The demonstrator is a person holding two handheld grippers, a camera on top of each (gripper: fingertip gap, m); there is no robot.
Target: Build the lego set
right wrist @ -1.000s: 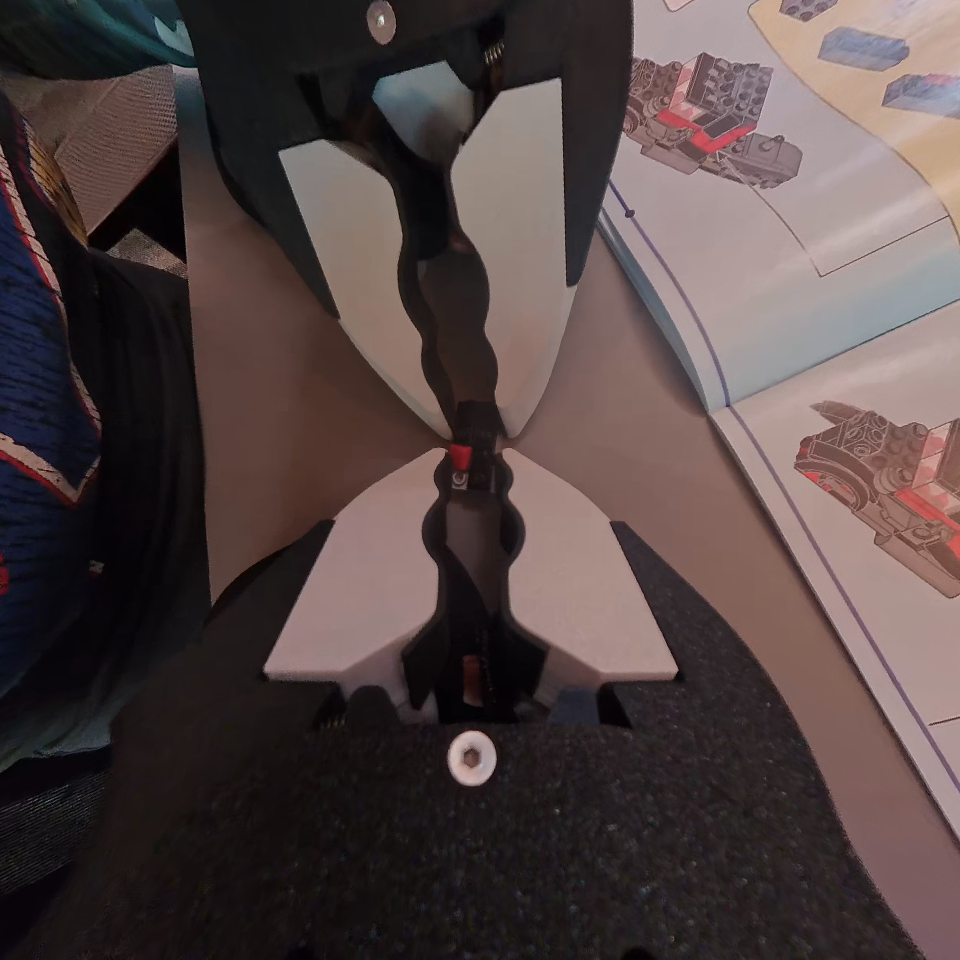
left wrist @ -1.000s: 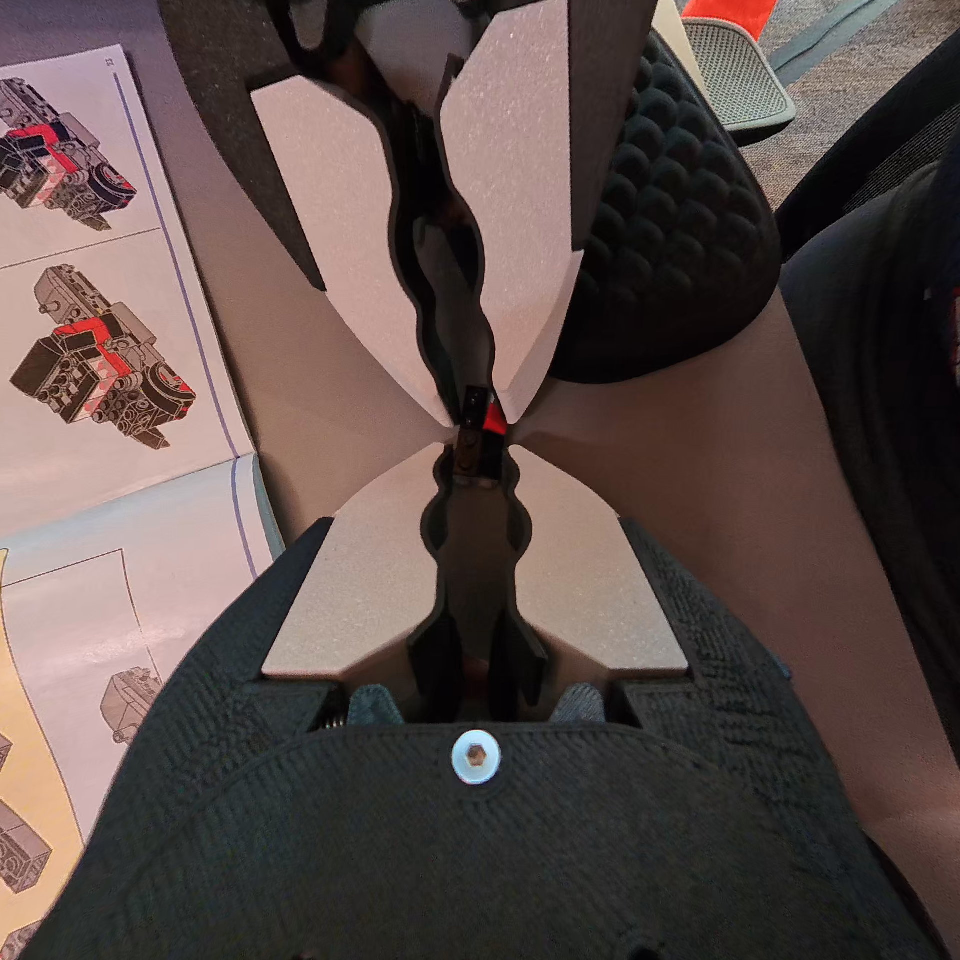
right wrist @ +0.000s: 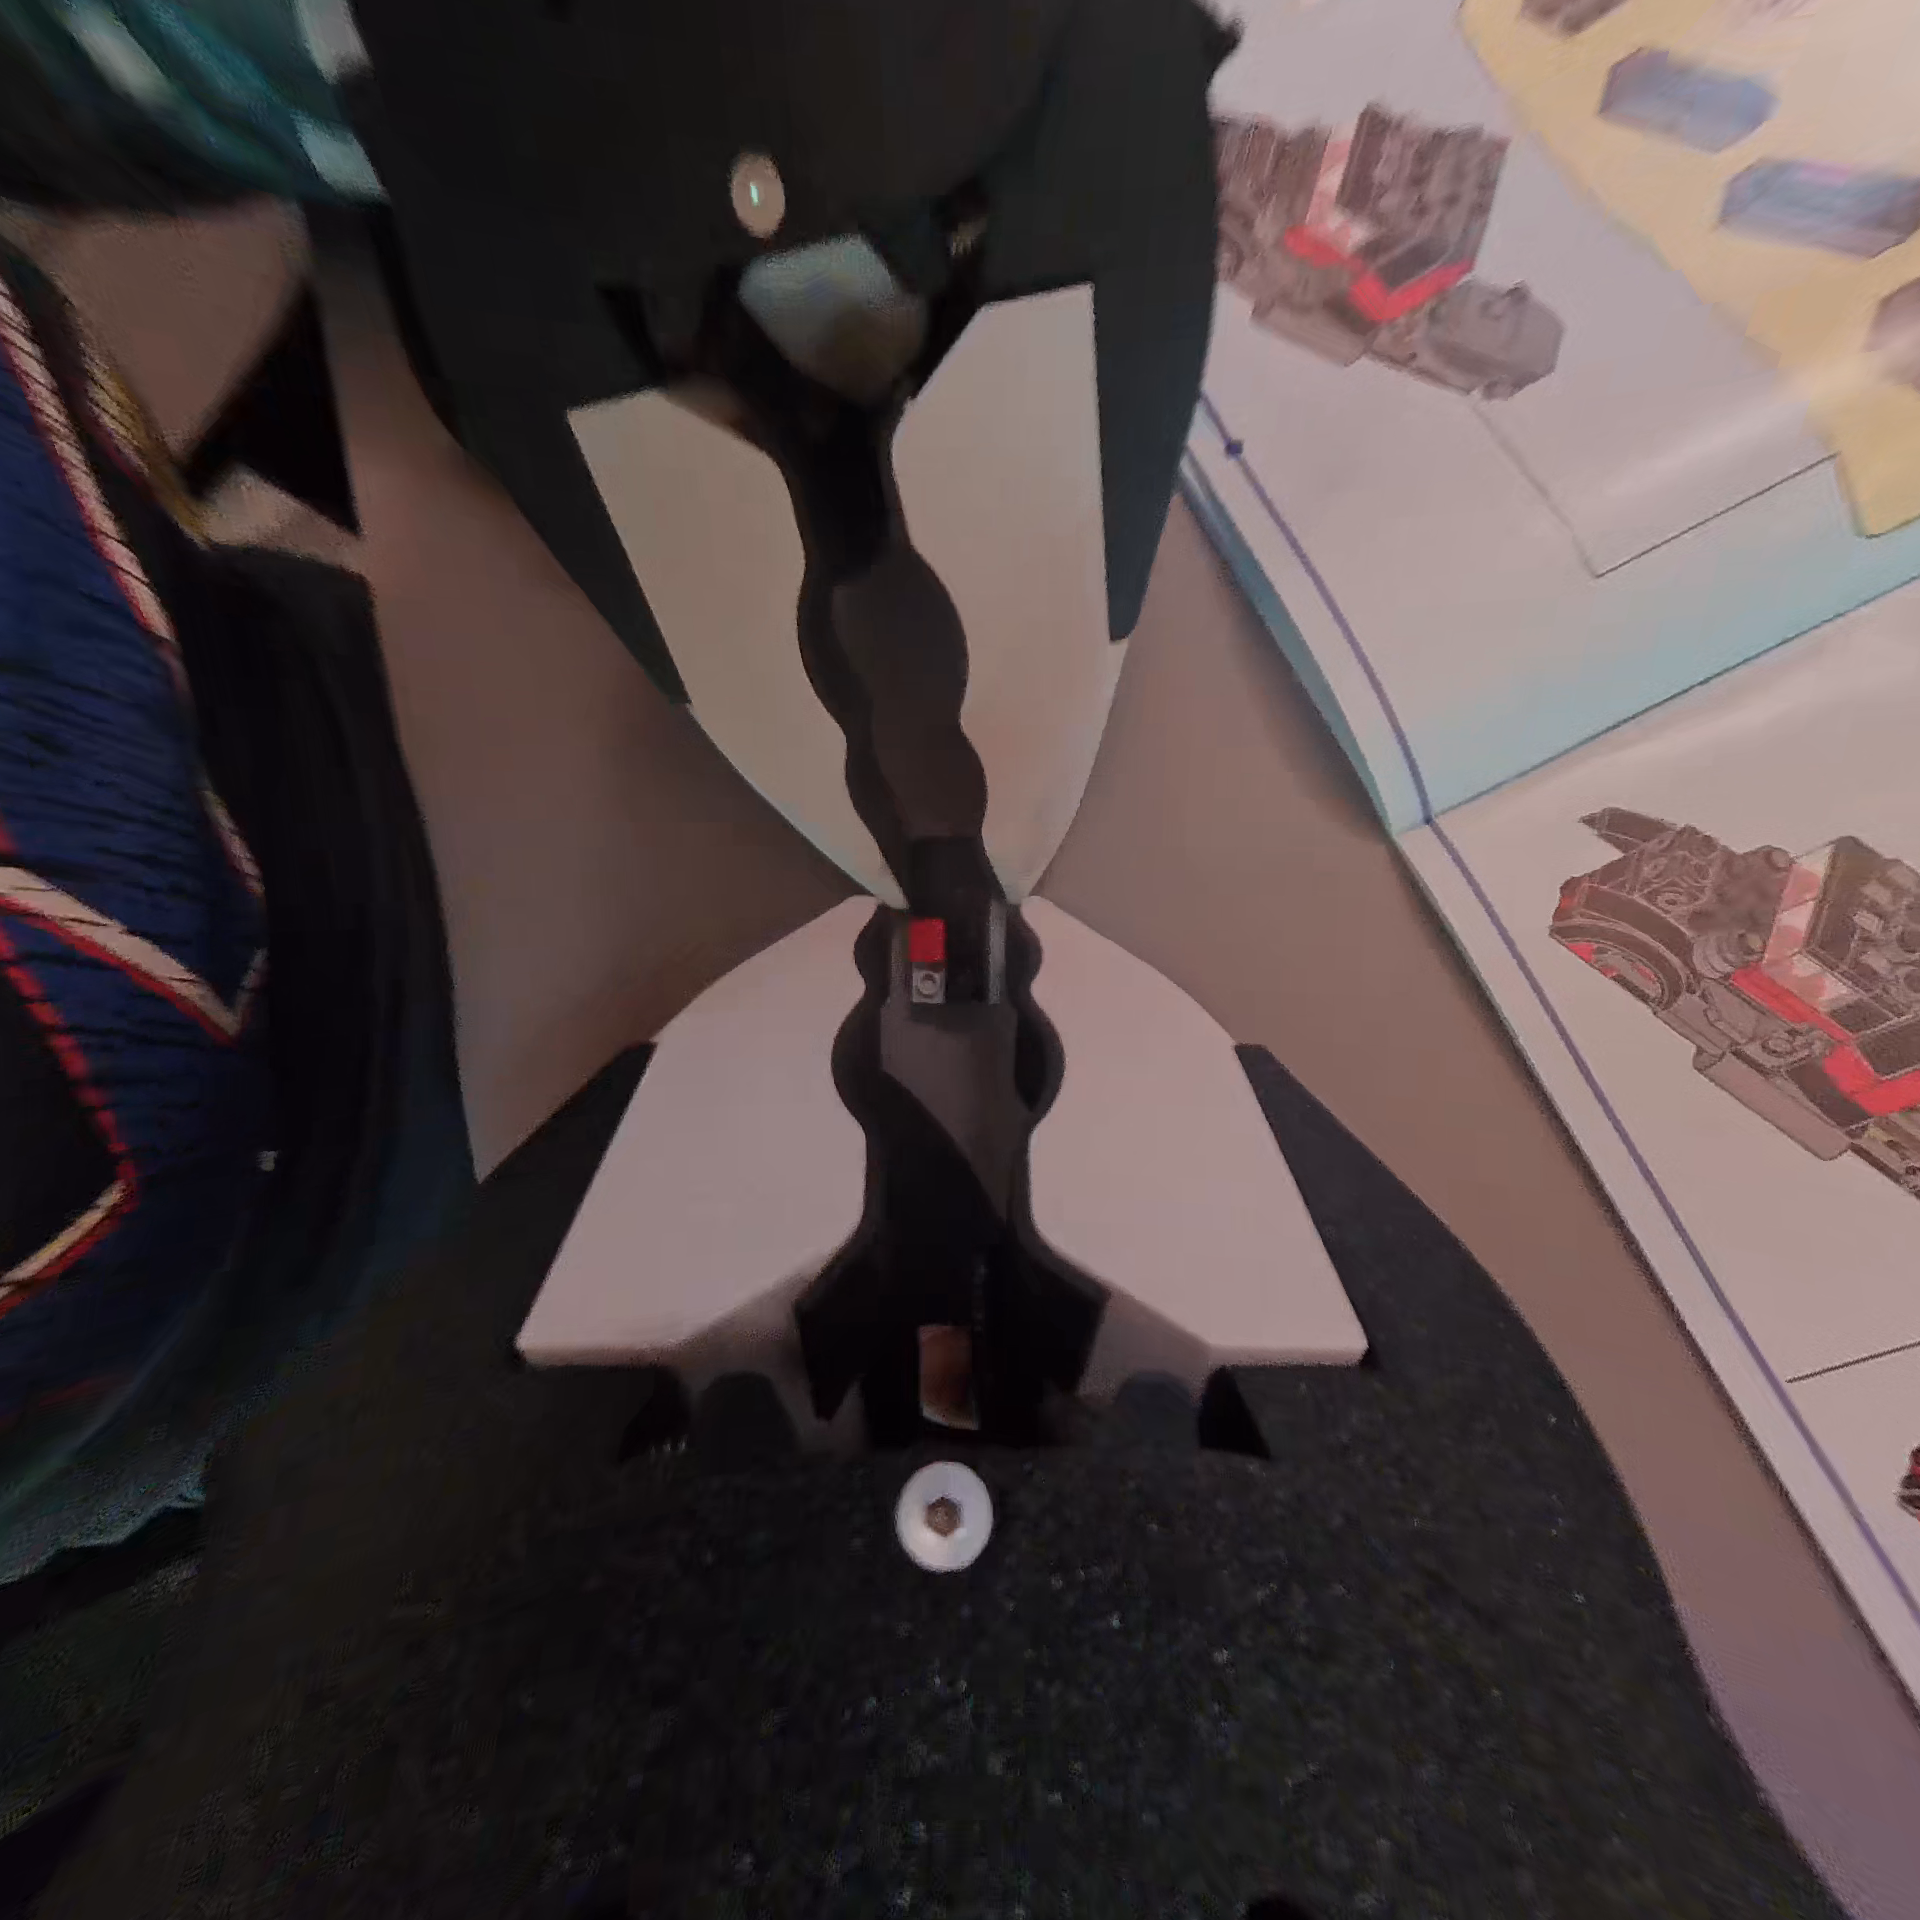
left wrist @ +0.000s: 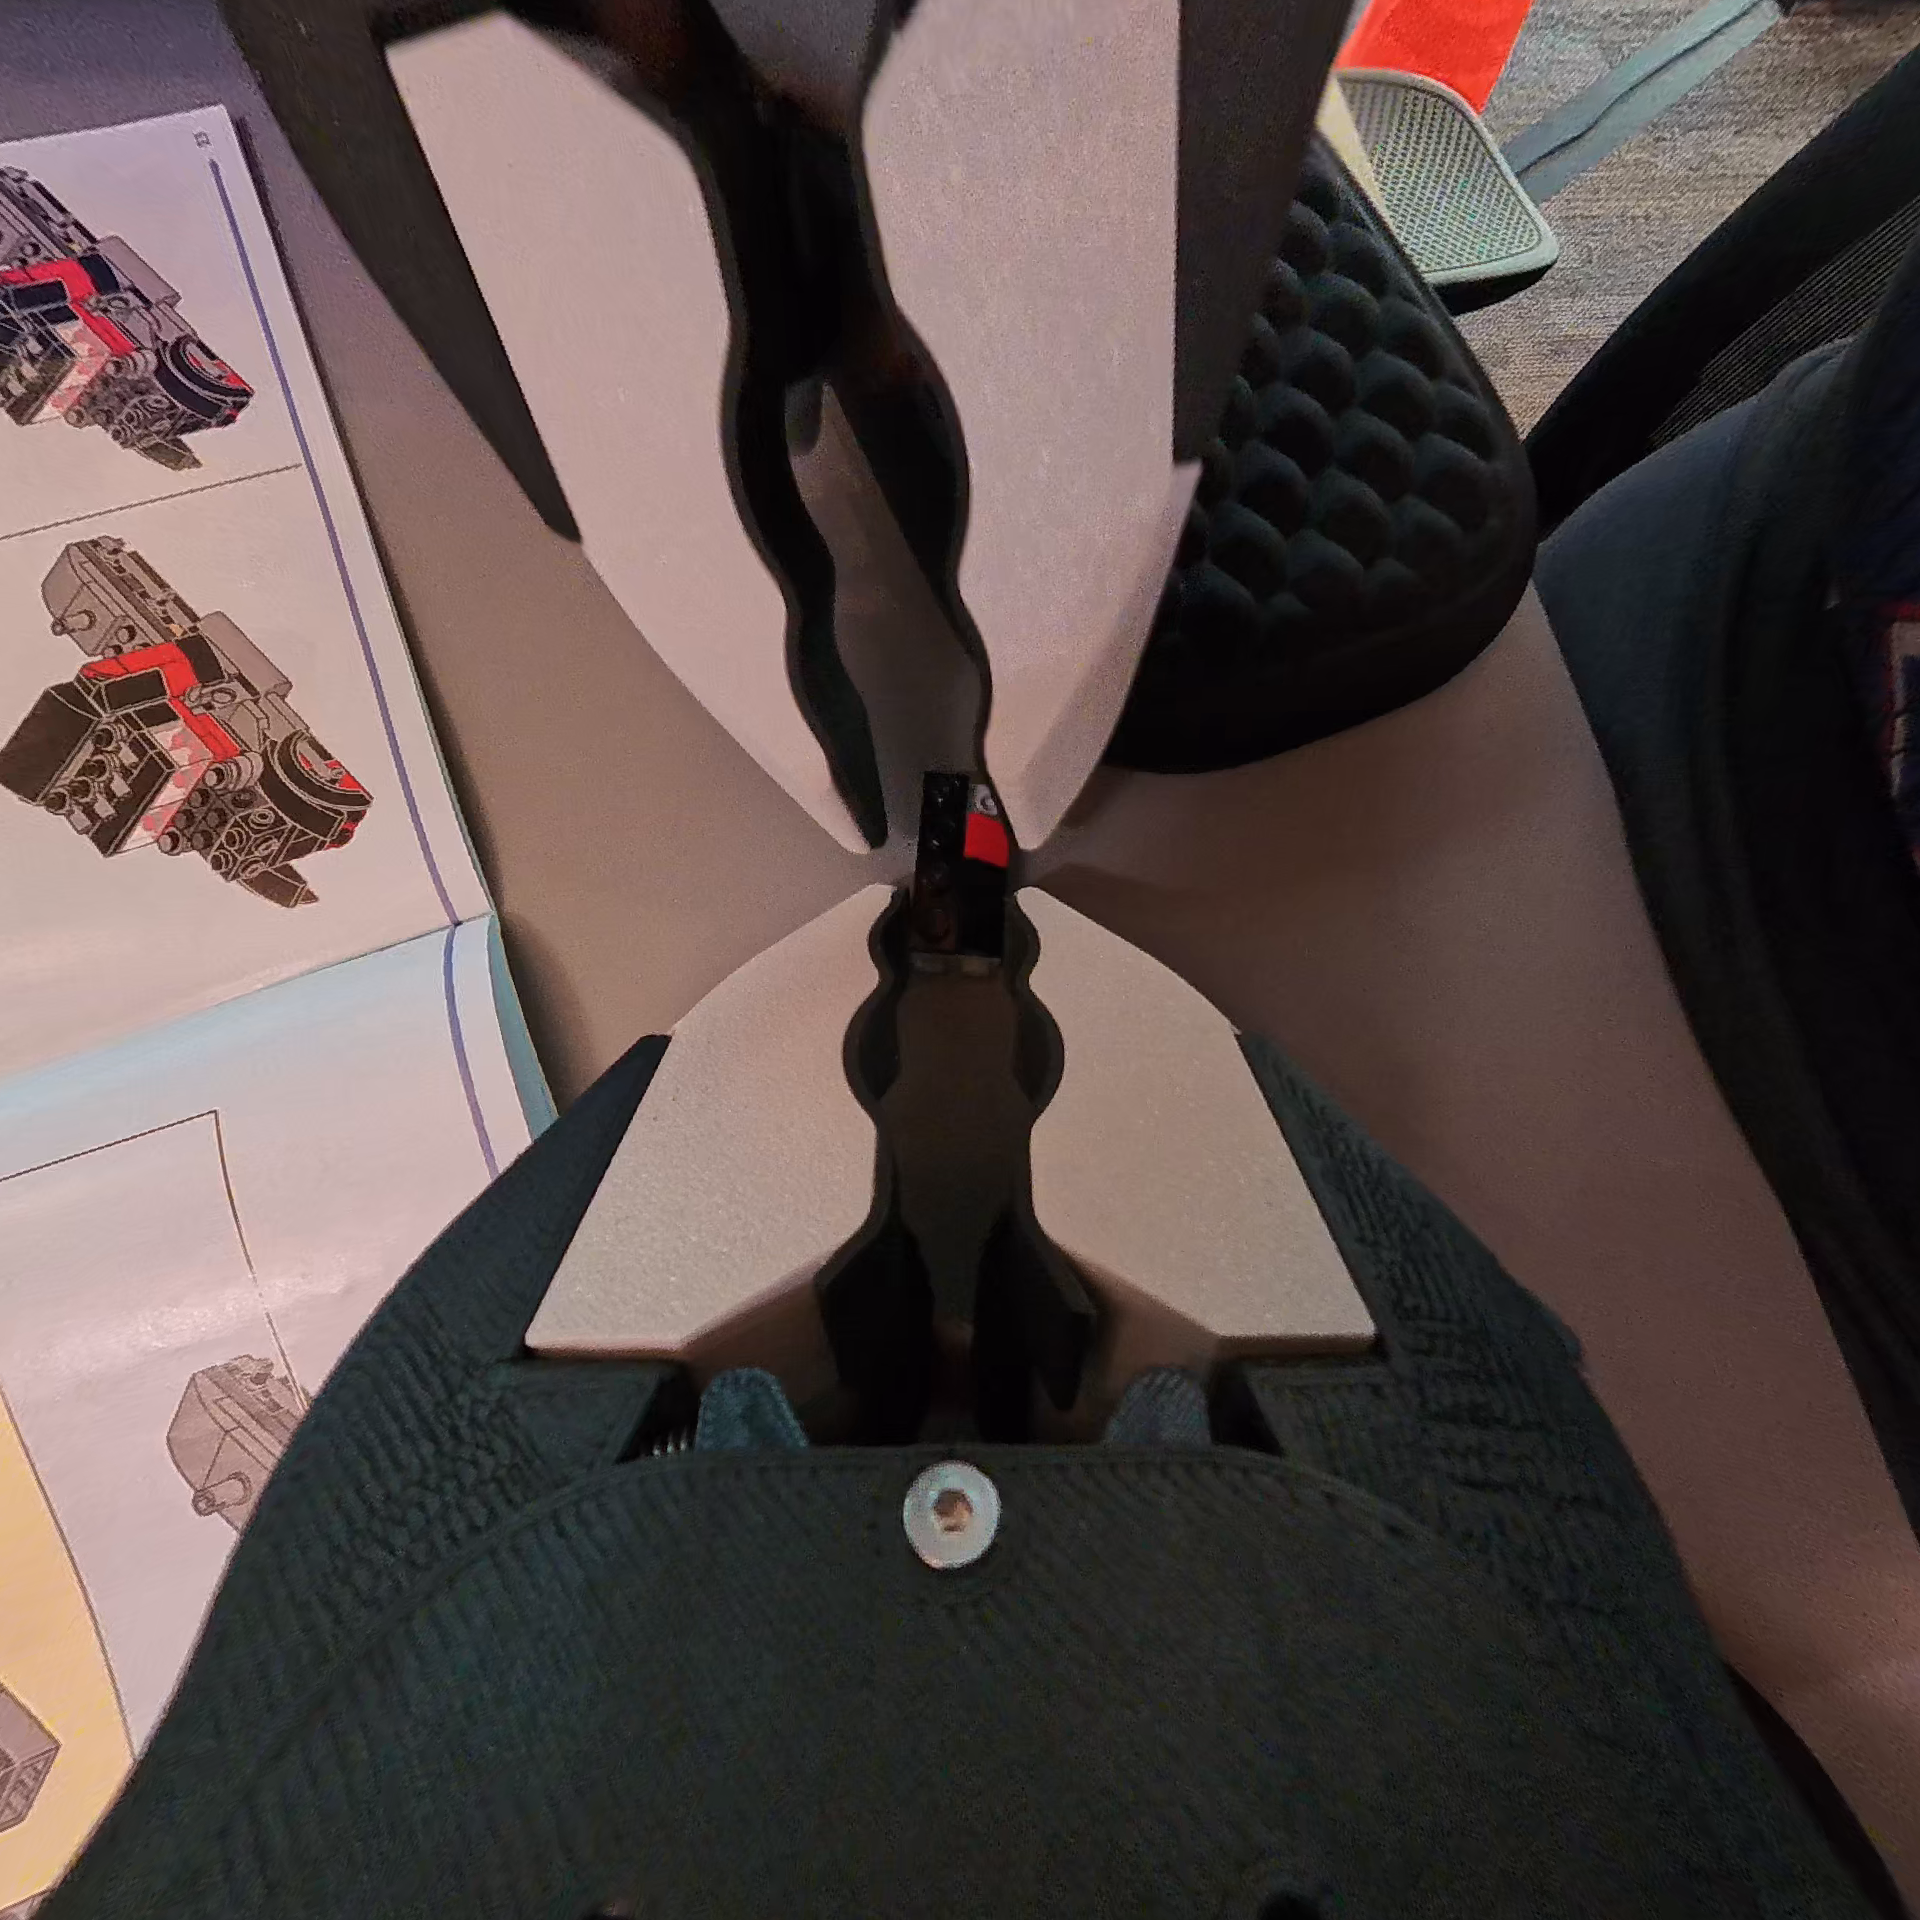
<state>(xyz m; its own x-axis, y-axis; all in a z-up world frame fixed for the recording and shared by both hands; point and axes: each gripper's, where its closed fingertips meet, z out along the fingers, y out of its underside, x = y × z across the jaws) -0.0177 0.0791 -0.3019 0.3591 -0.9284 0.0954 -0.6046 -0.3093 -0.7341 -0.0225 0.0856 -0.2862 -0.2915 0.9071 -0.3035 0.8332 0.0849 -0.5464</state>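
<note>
While the two grippers met tip to tip above the grey table [left wrist: 1351,1091], we saw the left gripper [left wrist: 951,914] with its jaws clamped on the near end of a small black and red brick piece [left wrist: 961,862]. In the left wrist view the piece stood straight out ahead of those jaws, and its far end sat between the tips of the right gripper [left wrist: 940,821], whose jaws looked slightly apart there: one tip touched the red side, the other stood just off the black side. In the right wrist view, which was blurred, the right gripper [right wrist: 951,966] had the piece [right wrist: 940,961] between its tips, but we could not tell whether its jaws pressed it or only framed it. The left gripper [right wrist: 951,883] faced it from directly ahead. An open instruction booklet [left wrist: 156,623] lay on the table to the left of the left jaws and to the right of the right jaws.
</note>
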